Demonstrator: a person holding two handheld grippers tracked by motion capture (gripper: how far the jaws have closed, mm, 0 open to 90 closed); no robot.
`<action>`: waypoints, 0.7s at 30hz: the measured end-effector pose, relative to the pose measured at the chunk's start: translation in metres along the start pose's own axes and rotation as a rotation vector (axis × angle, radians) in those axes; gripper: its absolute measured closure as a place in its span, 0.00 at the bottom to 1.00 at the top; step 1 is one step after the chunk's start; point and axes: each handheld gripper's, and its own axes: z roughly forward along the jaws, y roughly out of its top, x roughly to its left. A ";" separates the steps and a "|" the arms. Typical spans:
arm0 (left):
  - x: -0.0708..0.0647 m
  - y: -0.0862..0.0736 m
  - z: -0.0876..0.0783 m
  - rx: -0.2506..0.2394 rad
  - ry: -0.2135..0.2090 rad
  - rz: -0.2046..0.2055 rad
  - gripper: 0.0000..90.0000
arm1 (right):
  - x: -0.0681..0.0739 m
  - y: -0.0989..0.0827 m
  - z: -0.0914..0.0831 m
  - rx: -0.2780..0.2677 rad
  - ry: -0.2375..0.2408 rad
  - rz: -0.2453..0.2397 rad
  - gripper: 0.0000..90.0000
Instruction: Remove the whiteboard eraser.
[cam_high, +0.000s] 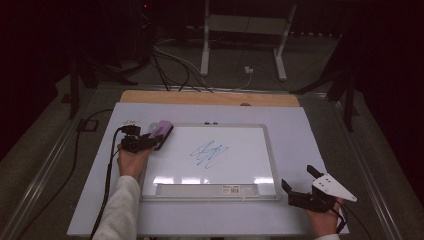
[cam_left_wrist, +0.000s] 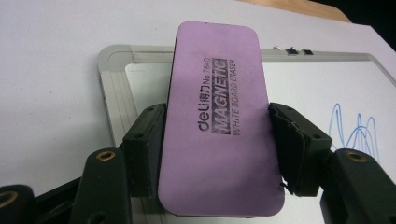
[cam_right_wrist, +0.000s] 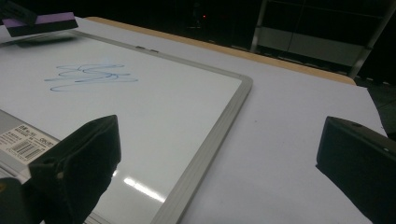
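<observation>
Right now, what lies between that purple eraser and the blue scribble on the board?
Only bare whiteboard lies between the purple eraser and the blue scribble, as the high view shows.

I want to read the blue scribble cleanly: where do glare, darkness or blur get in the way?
High view: bright glare patches lie along the whiteboard's near edge, below the scribble; the surroundings are very dark. Left gripper view: the purple eraser is sharp and hides much of the board. Right gripper view: the right gripper's jaws are blurred, with a glare streak between them.
</observation>
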 end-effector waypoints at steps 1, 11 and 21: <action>-0.001 0.000 -0.001 -0.002 -0.002 0.004 0.46 | 0.000 0.000 0.000 0.000 0.000 0.001 0.00; -0.009 0.002 -0.010 -0.023 -0.017 0.052 0.46 | 0.000 0.000 0.000 0.002 -0.002 0.000 0.00; -0.019 0.001 -0.013 -0.026 -0.027 0.105 0.46 | 0.001 0.000 0.001 0.005 0.001 0.000 0.00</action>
